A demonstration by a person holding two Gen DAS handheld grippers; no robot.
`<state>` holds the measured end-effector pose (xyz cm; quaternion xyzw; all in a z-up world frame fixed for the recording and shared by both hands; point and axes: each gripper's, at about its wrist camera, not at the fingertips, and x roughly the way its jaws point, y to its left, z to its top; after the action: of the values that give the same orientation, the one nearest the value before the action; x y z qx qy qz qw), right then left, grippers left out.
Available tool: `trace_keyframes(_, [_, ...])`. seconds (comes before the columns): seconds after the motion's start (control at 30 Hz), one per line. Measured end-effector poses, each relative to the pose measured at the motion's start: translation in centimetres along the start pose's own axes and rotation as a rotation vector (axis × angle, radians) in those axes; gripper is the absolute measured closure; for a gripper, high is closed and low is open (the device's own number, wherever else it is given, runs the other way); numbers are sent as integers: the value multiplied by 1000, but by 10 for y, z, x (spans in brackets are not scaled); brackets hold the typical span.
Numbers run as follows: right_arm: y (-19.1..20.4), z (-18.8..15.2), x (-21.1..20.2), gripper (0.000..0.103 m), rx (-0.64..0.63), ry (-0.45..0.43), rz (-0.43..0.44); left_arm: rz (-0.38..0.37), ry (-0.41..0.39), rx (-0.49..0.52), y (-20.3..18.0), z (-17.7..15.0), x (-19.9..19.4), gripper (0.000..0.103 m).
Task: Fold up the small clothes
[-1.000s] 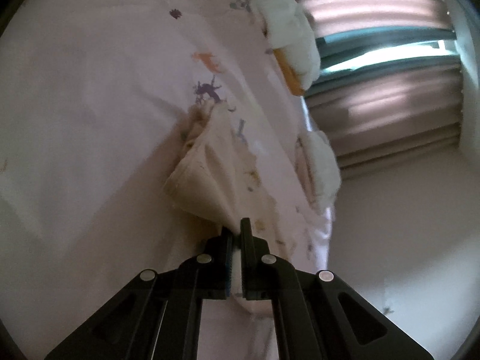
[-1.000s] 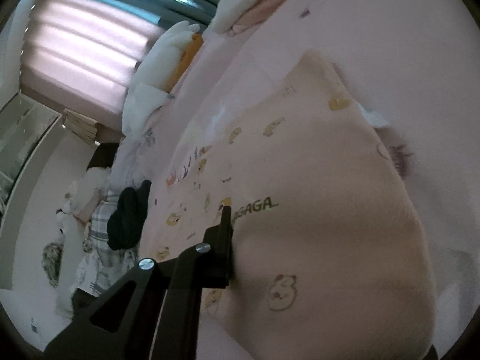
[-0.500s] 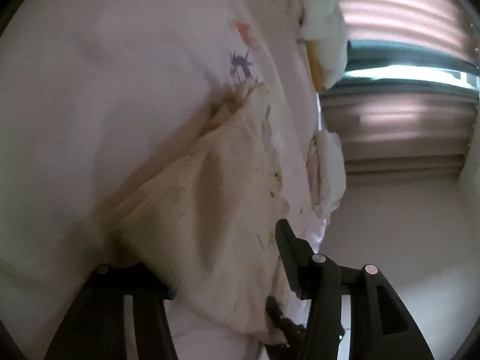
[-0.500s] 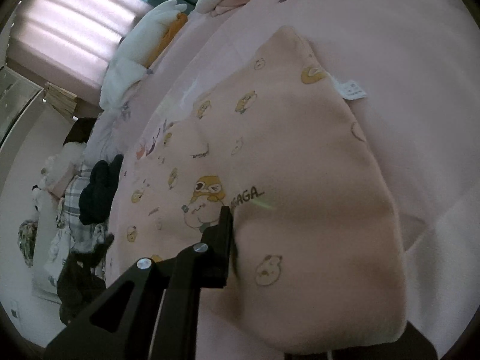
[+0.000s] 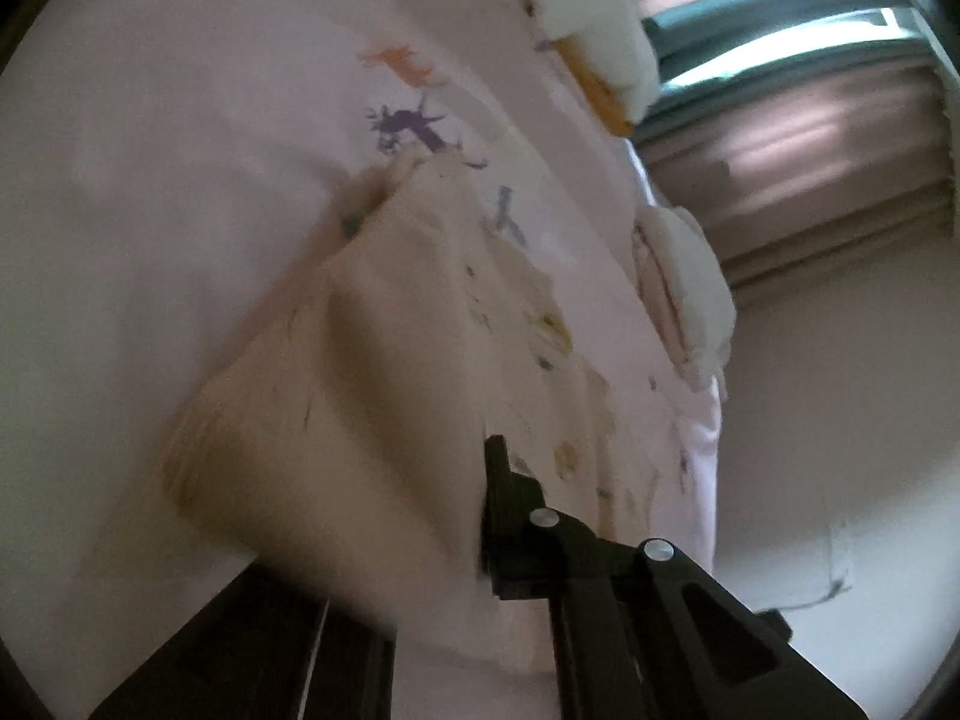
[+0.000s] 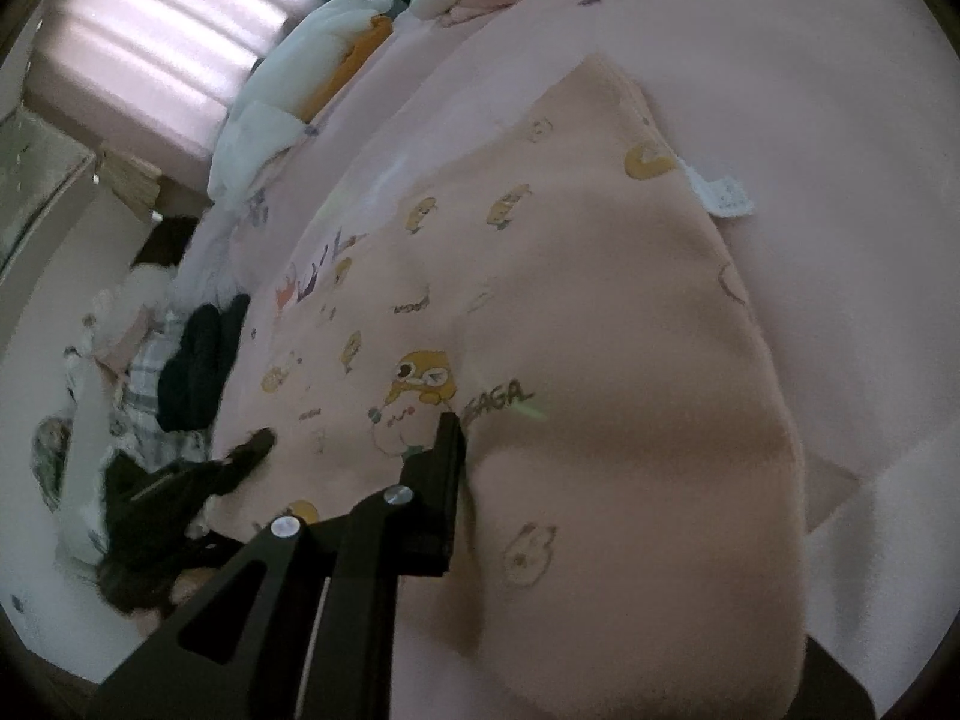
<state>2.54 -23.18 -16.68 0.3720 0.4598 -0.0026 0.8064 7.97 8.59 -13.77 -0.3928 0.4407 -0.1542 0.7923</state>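
Peach garment [image 6: 600,312] spread over the pink bed [image 6: 840,120], near edge lifted and draped right across both cameras. Right tongs [image 6: 465,420] apparently pinched on the garment's front. Only one finger visible, pressed tight against the fabric, the other buried under it. Same story for the left tongs [image 5: 480,450]: one finger showing, cloth bunched against it, so probably clamped on the same garment [image 5: 372,372], but hard to swear to with that blur.

Possible trouble from here:
- Thick, soft fabric in a shallow pinch, so could easily slip out mid-fold and flop back.
- Might be grabbing only the top layer, leaving the back panel behind and the fold lopsided.
- Uneven pull between the two sides, hence a skewed crease.
- Soft bed instead of a firm tabletop, so wrinkles likely to get trapped underneath.

Readable stuff: "SAGA" [image 6: 501,399] printed beside a cartoon duck [image 6: 420,372], earlier letters hidden behind the finger. White care tag [image 6: 726,195] at the side seam, print too small to read.
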Motion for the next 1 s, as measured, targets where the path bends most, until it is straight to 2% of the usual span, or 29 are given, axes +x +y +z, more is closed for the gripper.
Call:
trace_keyframes(0.07, [4,-2,-4,94,-35,-13,-17,-17,-2,6,-4,-7,-7,100])
trace_keyframes(0.2, [-4,-3,-9,95,12,-21,34,8,-31,68,-20,-14,-6,102])
trace_keyframes(0.23, [-5,-3,-11,96,9,-25,43,4,-15,68,-23,-13,-3,102])
trace_keyframes(0.33, [-7,-2,-18,96,0,-24,31,-82,6,29,-21,-14,-8,102])
trace_keyframes(0.47, [-7,-5,-25,96,-19,-38,34,-58,2,39,-15,-22,-16,102])
trace_keyframes(0.57, [-11,-7,-28,96,6,-41,68,-85,9,25,-9,-26,-17,103])
trace_keyframes(0.6, [-13,-7,-28,95,13,-41,64,-70,2,14,-8,-25,-15,102])
trace_keyframes(0.67, [-14,-9,-25,92,26,-22,46,-3,-19,-43,-1,-19,-6,94])
trace_keyframes(0.7, [-14,-9,-22,91,35,-5,42,-9,-14,-81,4,-16,1,77])
trace_keyframes(0.73, [-14,-11,-22,88,43,3,41,-29,-5,-117,9,-14,4,53])
trace_keyframes(0.8, [-12,-14,-20,83,45,14,61,-82,33,-202,17,-9,18,35])
trace_keyframes(0.93, [-8,-17,-15,75,31,20,59,-36,17,-164,4,-1,26,30])
trace_keyframes(1.0, [-9,-16,-13,73,49,19,71,31,28,-125,-4,4,37,30])
